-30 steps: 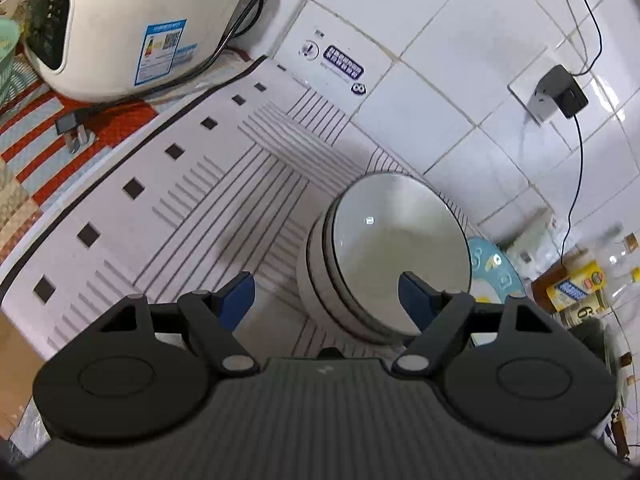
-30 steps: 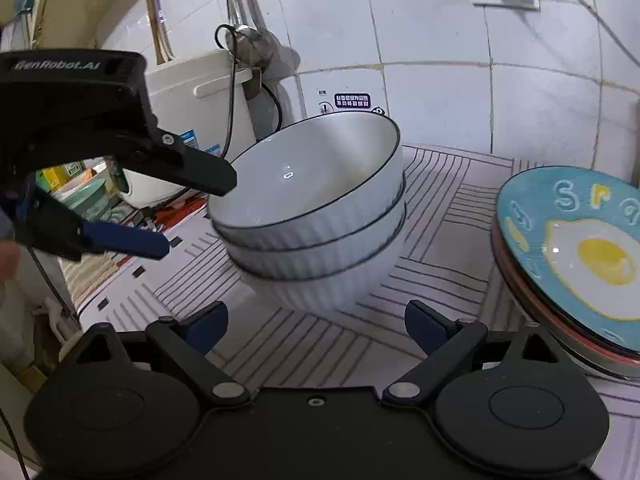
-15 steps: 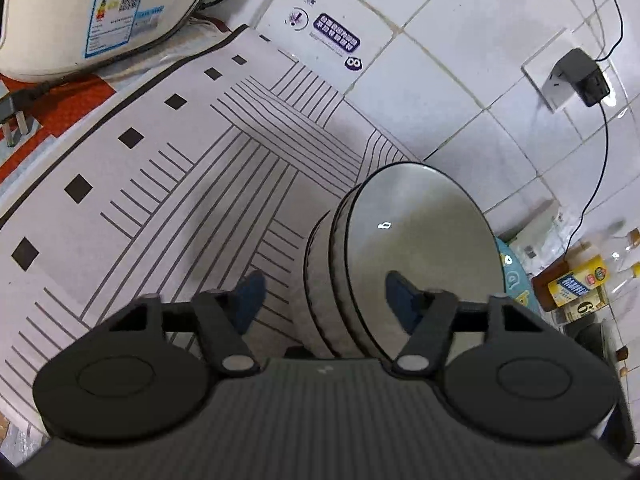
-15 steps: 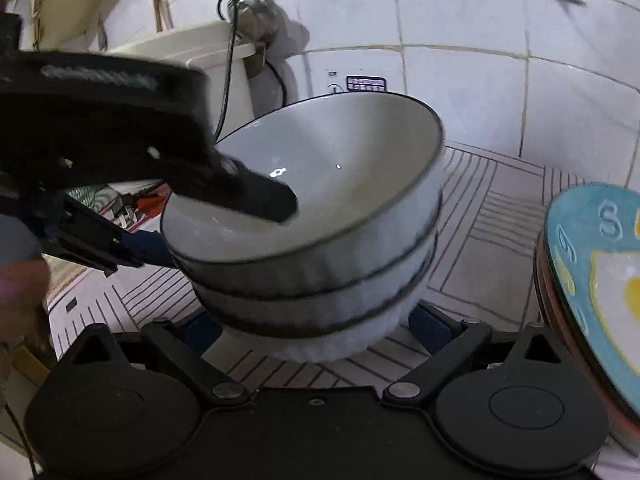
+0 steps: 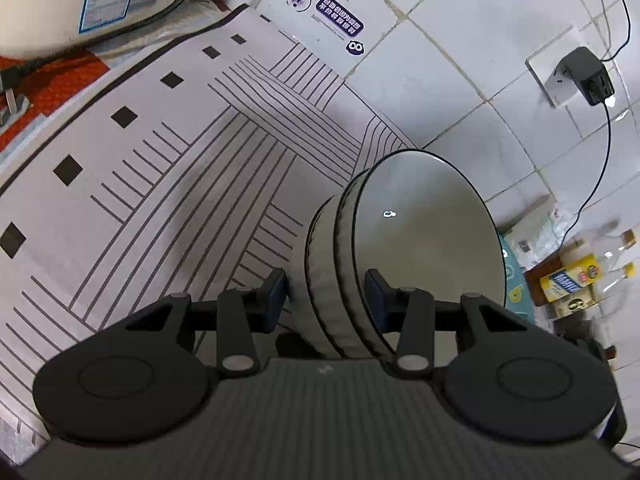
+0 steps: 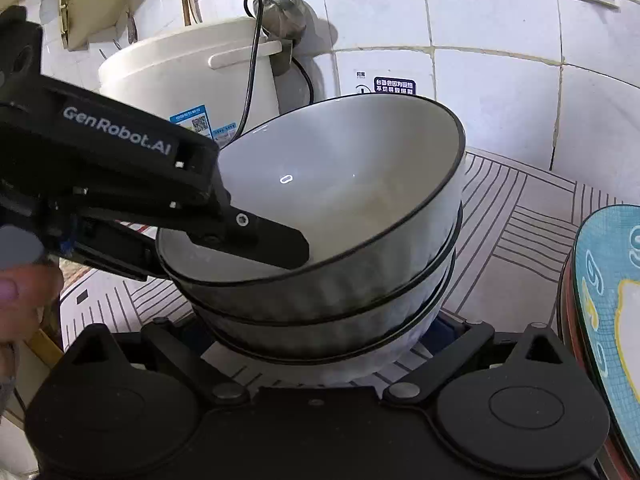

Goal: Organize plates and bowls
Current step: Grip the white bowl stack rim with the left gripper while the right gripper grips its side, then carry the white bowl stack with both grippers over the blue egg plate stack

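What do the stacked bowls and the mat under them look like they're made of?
Bowls: probably glazed ceramic, with a glossy white inside showing a sharp light glint, a thin dark rim line and a faintly ribbed outer wall. The left gripper clamps the stack's rim.
Mat: a thin, matte printed sheet lying flat, maybe vinyl or fabric; unclear.

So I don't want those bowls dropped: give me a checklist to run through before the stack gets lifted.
1. Left gripper straddles the rim of the bowl stack, one finger inside the top bowl, one outside: ok.
2. Left gripper firmly clamped on the rim: cannot tell.
3. Right gripper fingers either side of the stack's base: ok, though still wide and contact is hidden.
4. Three bowls nested evenly: not ok, the stack looks tilted.
5. Clear of the blue egg plate to the right: ok, a gap shows.
6. Mat space beside the stack: ok.
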### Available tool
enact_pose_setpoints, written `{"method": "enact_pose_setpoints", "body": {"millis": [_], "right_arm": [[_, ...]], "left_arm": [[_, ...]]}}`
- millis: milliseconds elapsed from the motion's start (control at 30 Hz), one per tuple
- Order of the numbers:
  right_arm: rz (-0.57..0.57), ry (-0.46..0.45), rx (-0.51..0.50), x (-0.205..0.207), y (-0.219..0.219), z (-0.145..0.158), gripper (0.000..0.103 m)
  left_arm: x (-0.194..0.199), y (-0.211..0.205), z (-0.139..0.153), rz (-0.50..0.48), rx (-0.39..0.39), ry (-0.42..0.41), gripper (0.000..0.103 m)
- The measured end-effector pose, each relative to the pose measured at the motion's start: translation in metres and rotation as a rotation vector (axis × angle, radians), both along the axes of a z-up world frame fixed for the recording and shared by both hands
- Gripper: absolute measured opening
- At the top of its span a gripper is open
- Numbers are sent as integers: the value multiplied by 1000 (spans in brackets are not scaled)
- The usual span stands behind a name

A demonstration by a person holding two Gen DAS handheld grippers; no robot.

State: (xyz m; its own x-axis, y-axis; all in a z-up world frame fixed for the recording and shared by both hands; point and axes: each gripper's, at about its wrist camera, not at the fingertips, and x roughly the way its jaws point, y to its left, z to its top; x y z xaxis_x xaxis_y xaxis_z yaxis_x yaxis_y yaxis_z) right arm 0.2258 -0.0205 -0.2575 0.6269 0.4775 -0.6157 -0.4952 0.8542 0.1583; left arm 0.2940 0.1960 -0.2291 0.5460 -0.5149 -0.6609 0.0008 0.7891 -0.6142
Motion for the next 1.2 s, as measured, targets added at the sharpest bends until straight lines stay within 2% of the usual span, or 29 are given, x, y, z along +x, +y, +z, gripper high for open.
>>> {"method": "enact_pose_setpoints", "body": {"millis": [133, 367, 567, 867, 1100, 1200], "right_arm": [[11, -15, -9, -3, 1, 0, 101], [-3, -30, 2, -17, -4, 4, 100], [-37, -83, 20, -29, -10, 14, 100], [-133, -144, 54, -45, -35, 42, 100], [-180, -186, 48, -54, -67, 58, 100], [-208, -196, 43, -55, -83, 62, 100]], "left_arm": [[-5, -5, 5, -35, 45, -23, 42], [-10, -7, 8, -88, 55, -34, 42], [-18, -16, 28, -136, 74, -72, 42], [-30, -51, 64, -212, 99, -158, 42], [-30, -91, 82, -277, 99, -179, 42], [-27, -108, 82, -312, 95, -182, 42]]}}
